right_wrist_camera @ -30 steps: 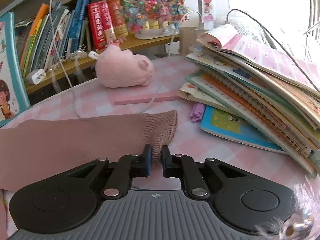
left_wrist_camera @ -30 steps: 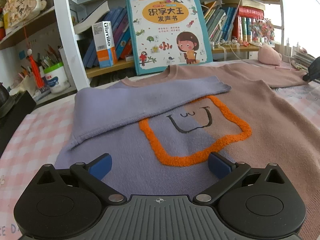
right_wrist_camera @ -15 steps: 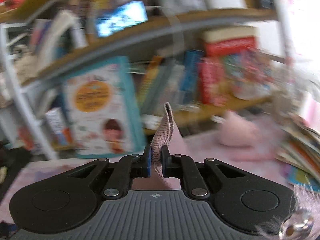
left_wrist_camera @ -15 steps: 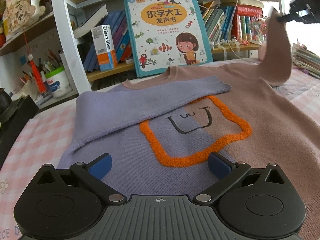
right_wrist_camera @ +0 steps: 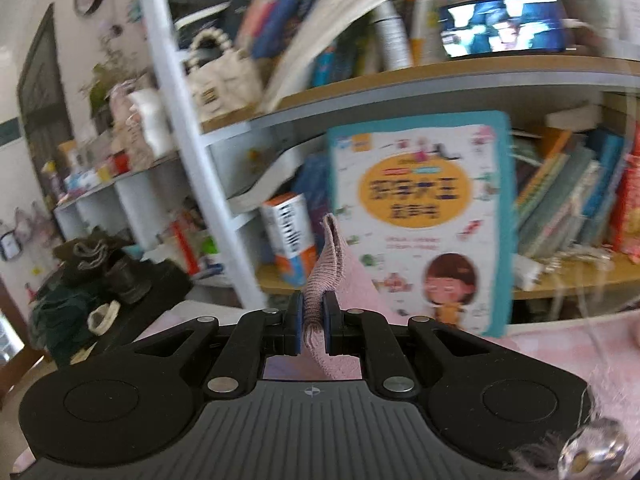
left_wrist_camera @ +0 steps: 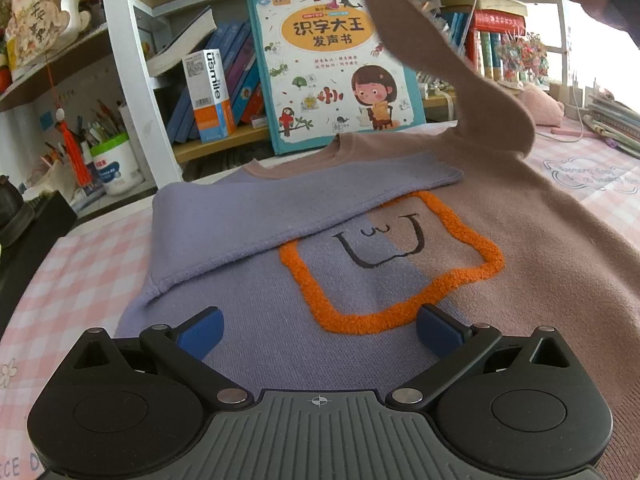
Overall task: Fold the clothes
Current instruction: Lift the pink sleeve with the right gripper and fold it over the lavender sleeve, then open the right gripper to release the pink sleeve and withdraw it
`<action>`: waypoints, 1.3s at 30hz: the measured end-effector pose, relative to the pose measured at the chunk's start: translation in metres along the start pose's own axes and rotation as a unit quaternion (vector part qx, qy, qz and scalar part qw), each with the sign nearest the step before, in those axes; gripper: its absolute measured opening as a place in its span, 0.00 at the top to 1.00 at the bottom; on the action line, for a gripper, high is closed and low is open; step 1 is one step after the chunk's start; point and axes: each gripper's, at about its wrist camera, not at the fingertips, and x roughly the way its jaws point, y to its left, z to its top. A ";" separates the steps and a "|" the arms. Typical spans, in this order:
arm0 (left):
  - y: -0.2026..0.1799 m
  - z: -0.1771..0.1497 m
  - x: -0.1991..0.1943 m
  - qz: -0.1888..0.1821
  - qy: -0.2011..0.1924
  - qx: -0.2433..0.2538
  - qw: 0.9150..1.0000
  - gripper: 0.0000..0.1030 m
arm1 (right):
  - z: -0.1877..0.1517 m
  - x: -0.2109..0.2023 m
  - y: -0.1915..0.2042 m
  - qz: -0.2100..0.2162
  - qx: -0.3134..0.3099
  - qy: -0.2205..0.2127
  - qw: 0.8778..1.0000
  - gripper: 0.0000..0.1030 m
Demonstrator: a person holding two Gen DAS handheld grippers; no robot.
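The purple sleeve [left_wrist_camera: 280, 208] is lying folded ahead of the gaping left gripper [left_wrist_camera: 318, 326]; the right gripper [right_wrist_camera: 311, 322] is pinching the pink sleeve [right_wrist_camera: 326, 280], carrying it overhead, unfolded.

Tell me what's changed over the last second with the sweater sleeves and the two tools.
The right tool, shut on the pink sleeve's cuff throughout, has lifted that sleeve off the checked table and swung it up and over toward the sweater's body. Nothing was let go. The purple sleeve stays folded across the chest, and the left tool stays open and in place.
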 end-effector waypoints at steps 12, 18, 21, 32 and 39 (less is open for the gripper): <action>0.002 0.001 0.001 -0.002 0.001 -0.003 1.000 0.00 | -0.014 0.066 0.050 0.062 0.005 0.051 0.997 0.91; 0.002 0.001 0.001 -0.003 0.002 -0.003 1.000 0.00 | -0.036 0.108 0.065 0.057 0.003 0.098 0.994 0.91; 0.002 0.001 0.001 -0.004 0.002 -0.004 1.000 0.00 | -0.051 0.124 0.070 0.049 -0.008 0.120 0.992 0.91; 0.006 0.002 0.001 -0.008 0.005 -0.009 1.000 0.00 | -0.076 0.145 0.075 0.084 0.006 0.162 0.983 0.78; 0.004 0.002 0.001 -0.006 0.005 -0.008 1.000 0.00 | -0.074 0.127 0.065 0.099 0.022 0.152 0.983 0.72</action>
